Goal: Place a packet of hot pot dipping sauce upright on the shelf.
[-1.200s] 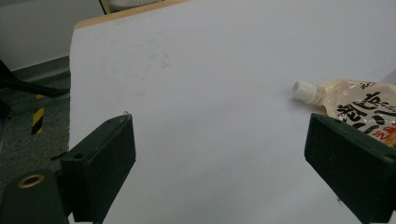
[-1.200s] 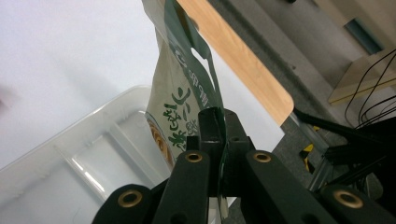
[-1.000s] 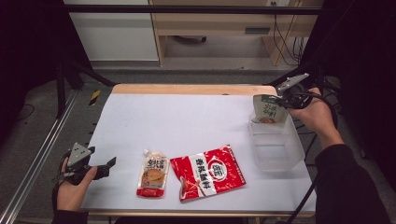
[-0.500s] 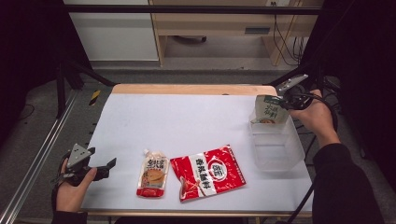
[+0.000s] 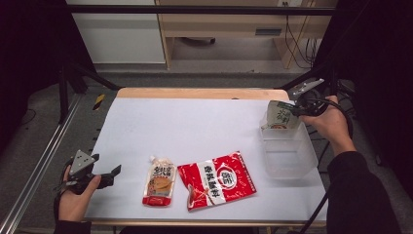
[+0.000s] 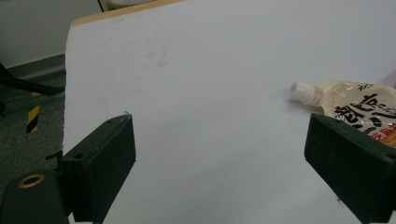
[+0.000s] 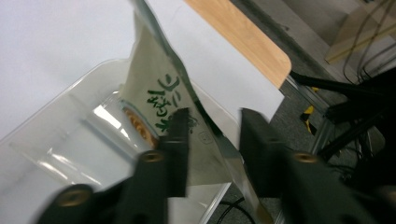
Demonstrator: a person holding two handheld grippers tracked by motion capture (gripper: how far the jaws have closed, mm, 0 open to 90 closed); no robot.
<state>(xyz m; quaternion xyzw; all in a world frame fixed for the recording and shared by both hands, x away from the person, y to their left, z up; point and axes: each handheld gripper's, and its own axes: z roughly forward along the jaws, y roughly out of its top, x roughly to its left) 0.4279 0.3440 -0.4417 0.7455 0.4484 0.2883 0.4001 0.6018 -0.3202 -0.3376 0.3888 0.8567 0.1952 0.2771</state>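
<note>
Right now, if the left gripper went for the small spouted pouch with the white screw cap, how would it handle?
The small spouted pouch lies flat on the white table, so it probably flexes and sags when lifted. Its glossy film looks slippery; pushed, it would likely slide. The white screw cap seems the stiffest grip point for the open left gripper.

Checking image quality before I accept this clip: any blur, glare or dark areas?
Right gripper view: motion blur on the right gripper, glare on the clear container. Left gripper view: sharp, spouted pouch readable. High view: table evenly lit, surroundings dark.
</note>
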